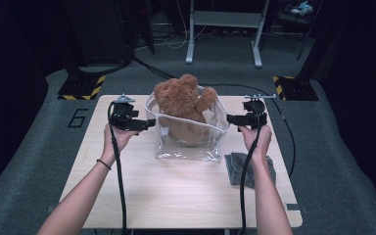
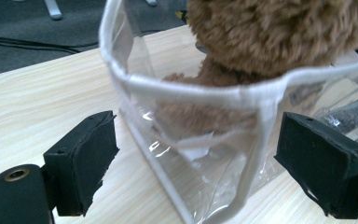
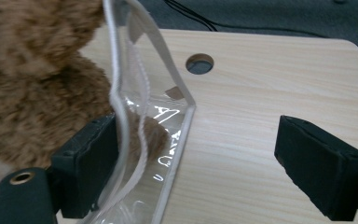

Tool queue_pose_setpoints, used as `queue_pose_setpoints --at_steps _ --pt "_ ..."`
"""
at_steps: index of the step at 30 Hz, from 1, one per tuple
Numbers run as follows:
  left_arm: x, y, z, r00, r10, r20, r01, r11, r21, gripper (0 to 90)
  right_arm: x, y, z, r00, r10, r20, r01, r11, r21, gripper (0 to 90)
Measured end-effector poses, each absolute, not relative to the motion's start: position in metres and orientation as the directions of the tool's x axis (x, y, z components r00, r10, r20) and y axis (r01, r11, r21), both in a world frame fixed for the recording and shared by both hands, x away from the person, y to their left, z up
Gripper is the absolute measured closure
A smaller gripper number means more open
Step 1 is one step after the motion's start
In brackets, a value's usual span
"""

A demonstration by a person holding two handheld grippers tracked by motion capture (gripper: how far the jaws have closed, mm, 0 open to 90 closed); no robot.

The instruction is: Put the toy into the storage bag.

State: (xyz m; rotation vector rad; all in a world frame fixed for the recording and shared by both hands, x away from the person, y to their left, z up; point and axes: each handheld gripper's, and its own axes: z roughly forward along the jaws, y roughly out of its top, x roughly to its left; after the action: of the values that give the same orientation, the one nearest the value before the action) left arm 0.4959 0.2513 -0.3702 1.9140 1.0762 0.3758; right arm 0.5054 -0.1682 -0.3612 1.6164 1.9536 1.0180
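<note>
Overhead, the high view lays out the whole table (image 1: 127, 196): a clear plastic bag (image 1: 188, 142) stands upright near its middle with a brown teddy bear (image 1: 183, 105) sitting inside, head and arms above the rim. The left gripper (image 1: 149, 123) is level at the bag's left side and the right gripper (image 1: 230, 119) at its right side, each held in one hand. A grey cloth (image 1: 235, 169) lies flat beside the bag, under the right forearm.

Closer in, the left gripper view shows released jaws standing wide on either side of a bag corner (image 2: 256, 140), its white-edged rim between them, pads clear of it. The right gripper view shows its jaws spread too, one pad (image 3: 95, 163) against the bag wall (image 3: 158, 126), the other over bare wood, and a round hole (image 3: 199, 63) in the tabletop.
</note>
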Motion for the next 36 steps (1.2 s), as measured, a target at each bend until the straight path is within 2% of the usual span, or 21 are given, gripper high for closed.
queue_pose_setpoints --at_steps 5,17,27,36 --pt "0.482 0.267 -0.379 0.556 0.819 -0.145 0.530 -0.214 0.821 9.9 0.484 -0.175 -0.357 -0.301 0.943 0.143 0.629 0.084 0.773 10.9" --pt "0.451 0.303 -0.405 0.503 0.854 -0.133 0.558 -0.203 0.805 6.6 0.433 -0.199 -0.365 -0.340 0.934 0.109 0.575 0.115 0.810 6.4" --pt "0.424 0.325 -0.447 0.469 0.872 -0.142 0.606 -0.201 0.770 5.1 0.395 -0.215 -0.419 -0.321 0.943 0.081 0.609 0.141 0.781 3.8" --pt "0.404 0.334 -0.484 0.457 0.884 -0.101 0.633 -0.243 0.735 3.2 0.370 -0.230 -0.477 -0.283 0.954 0.102 0.656 0.115 0.746 2.4"
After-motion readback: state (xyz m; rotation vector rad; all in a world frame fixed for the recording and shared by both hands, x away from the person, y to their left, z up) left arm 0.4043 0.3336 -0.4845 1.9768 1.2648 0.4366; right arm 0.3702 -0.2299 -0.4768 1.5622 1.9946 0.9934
